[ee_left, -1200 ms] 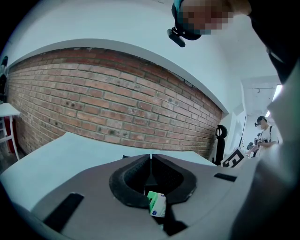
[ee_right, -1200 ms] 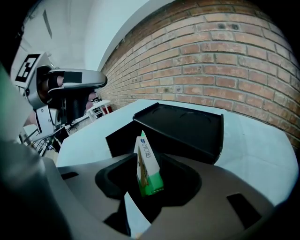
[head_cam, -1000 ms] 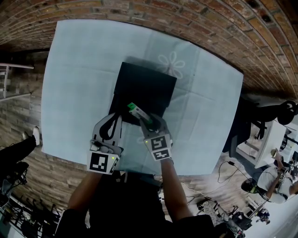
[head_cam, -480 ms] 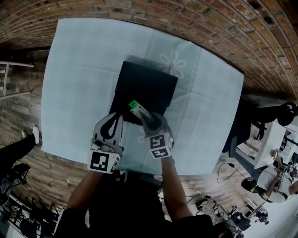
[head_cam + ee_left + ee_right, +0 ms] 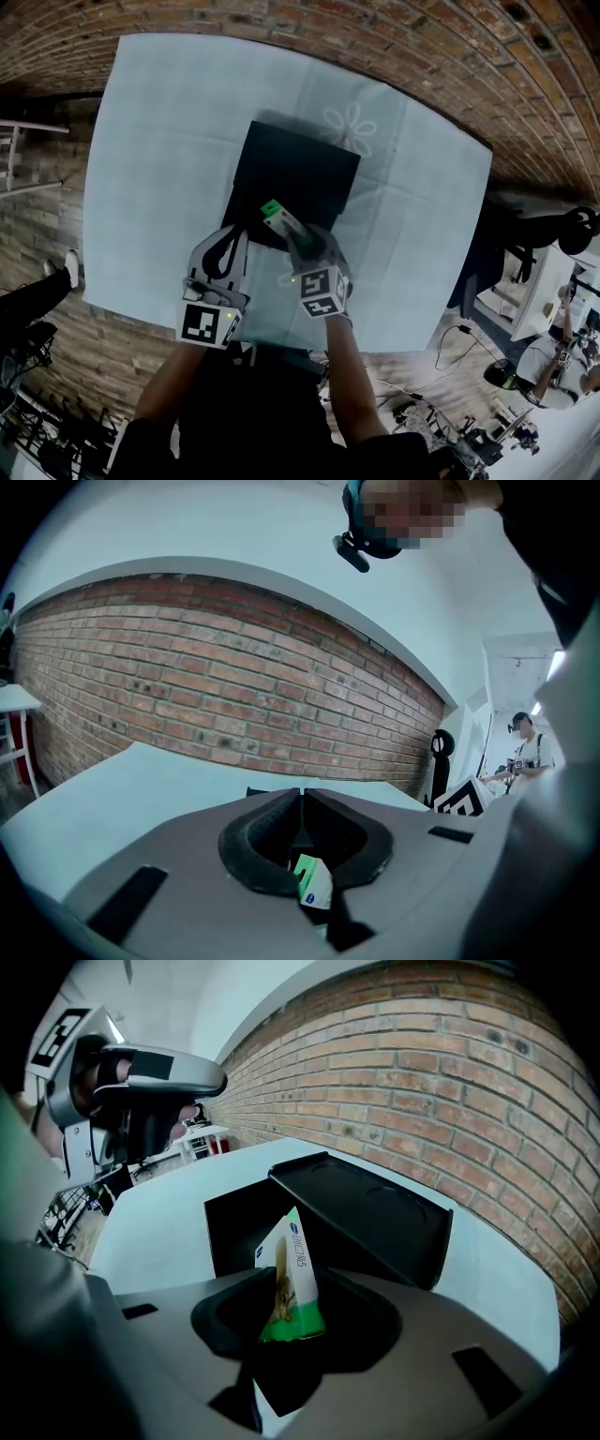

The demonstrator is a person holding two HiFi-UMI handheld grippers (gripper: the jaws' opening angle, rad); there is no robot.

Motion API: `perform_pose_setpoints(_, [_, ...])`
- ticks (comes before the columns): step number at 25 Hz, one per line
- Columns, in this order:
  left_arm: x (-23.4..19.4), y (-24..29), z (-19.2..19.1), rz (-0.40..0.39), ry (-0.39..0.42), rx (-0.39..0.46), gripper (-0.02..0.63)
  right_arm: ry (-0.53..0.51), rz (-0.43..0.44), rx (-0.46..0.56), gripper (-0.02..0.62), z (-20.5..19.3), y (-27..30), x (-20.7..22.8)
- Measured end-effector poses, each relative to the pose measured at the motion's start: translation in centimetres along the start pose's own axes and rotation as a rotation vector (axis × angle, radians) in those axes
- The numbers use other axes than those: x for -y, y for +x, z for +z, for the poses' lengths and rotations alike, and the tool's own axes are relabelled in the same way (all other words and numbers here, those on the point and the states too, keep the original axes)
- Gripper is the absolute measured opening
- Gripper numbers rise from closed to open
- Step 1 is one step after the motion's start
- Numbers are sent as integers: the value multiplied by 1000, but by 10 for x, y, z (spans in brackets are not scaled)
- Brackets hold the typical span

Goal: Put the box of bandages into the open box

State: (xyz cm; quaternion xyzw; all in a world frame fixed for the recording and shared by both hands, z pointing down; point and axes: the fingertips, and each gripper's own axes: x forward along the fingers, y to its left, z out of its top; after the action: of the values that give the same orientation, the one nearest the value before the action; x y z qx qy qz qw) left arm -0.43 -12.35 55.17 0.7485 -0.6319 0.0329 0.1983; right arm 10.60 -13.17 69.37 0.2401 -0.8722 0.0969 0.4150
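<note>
The bandage box (image 5: 278,217), green and white, is tilted over the near edge of the open black box (image 5: 298,173) on the table. My right gripper (image 5: 298,240) is shut on it. In the right gripper view the bandage box (image 5: 288,1274) stands on end between the jaws, with the black box (image 5: 242,1224) and its raised lid (image 5: 370,1206) just beyond. My left gripper (image 5: 223,253) hovers beside the black box's near left corner with its jaw tips touching and nothing held. Part of the bandage box (image 5: 314,881) shows in the left gripper view.
A pale blue cloth (image 5: 159,141) with a flower print (image 5: 349,127) covers the table. A brick wall (image 5: 187,696) lies behind the table. A white stand (image 5: 23,159) is at the left, and furniture, cables and a person (image 5: 553,361) are at the right.
My right gripper has carried the bandage box a little farther over the black box's near edge. The left gripper has stayed where it was.
</note>
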Motion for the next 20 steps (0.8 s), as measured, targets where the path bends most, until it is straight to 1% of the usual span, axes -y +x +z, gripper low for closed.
perform_pose_setpoints(7, [-1,-1,-1,4,-5,-1,40,5,-5,3,158,-1,-1,1])
perform_pose_setpoints(20, [-3,-7,-6,12,-10,-5,40,20,-20,15,184,-1,-2,3])
